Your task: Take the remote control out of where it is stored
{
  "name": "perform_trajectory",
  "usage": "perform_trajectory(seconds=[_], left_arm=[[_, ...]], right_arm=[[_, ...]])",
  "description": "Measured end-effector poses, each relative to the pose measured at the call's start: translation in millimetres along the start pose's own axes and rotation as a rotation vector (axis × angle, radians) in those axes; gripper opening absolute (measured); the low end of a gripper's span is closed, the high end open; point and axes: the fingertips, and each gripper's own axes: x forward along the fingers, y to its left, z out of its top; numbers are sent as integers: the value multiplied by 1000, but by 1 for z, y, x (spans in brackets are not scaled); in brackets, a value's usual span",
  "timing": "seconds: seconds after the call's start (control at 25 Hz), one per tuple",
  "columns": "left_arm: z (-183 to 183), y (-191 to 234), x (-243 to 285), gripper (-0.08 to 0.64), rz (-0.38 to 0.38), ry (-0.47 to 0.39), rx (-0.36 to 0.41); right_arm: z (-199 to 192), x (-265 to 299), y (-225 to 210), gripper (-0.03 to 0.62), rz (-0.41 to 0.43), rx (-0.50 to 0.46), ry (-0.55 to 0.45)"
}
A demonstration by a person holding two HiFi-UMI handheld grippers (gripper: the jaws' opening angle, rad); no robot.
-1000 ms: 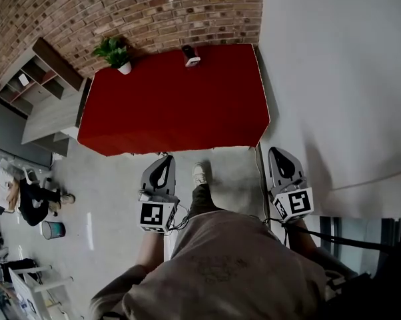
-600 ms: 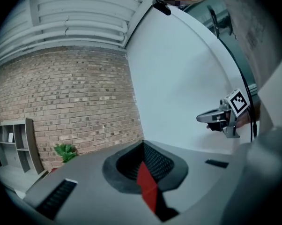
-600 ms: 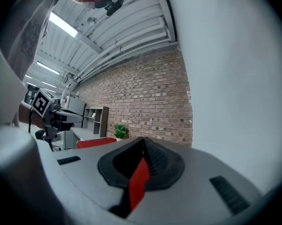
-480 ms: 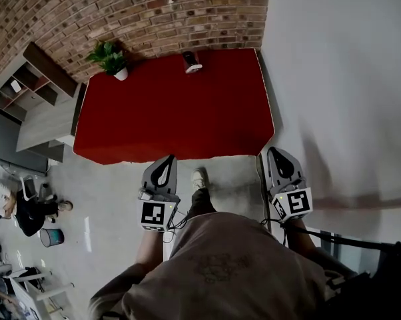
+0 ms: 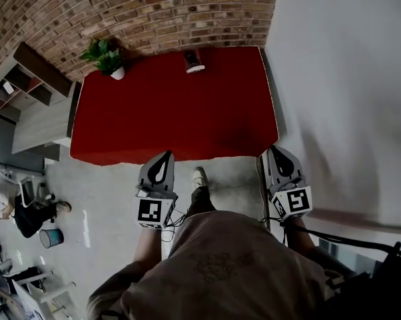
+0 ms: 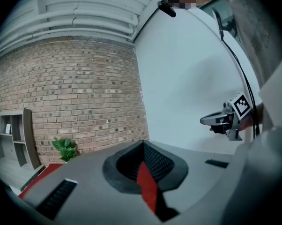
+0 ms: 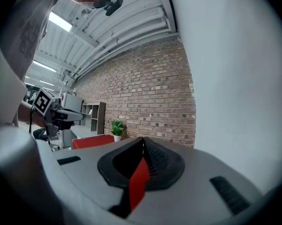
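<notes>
A red table (image 5: 174, 112) stands against the brick wall ahead. A small dark and white object (image 5: 193, 61) sits at its far edge; I cannot tell whether it is the remote control or its holder. My left gripper (image 5: 165, 154) is held level in front of the table's near edge, jaws shut and empty. My right gripper (image 5: 273, 149) is level beside the table's near right corner, also shut with nothing in it. In the left gripper view the left gripper (image 6: 143, 144) shows closed jaws, and the right gripper (image 7: 142, 140) looks the same in its own view.
A potted plant (image 5: 107, 57) stands on the table's far left corner. An open shelf unit (image 5: 28, 79) lines the brick wall (image 5: 154, 12) at the left. A white wall (image 5: 347, 92) runs along the right. A seated person (image 5: 24, 212) and a small bin (image 5: 50, 237) are at the lower left.
The red table has come closer and now reaches down to both grippers' tips. Both grippers have moved forward with the person, still shut and side by side.
</notes>
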Motion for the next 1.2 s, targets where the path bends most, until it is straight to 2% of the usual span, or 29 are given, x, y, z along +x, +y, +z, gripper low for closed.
perform_trajectory(seconds=[0.48,0.88,1.04,1.2], left_arm=[[-2,59,69,11,-43,16,-31],[-6,115,98,11,-59,14,-52],[-6,132,110,11,-66,11,-54],[-13,152,119,11,-67,4,-91]], right_arm=[[8,84,-7,14,-29,31,45],[8,144,5,14,-41,20,83],[3,168,4,14,-57,43,92],[-3,193,5,14,-79,-29,89]])
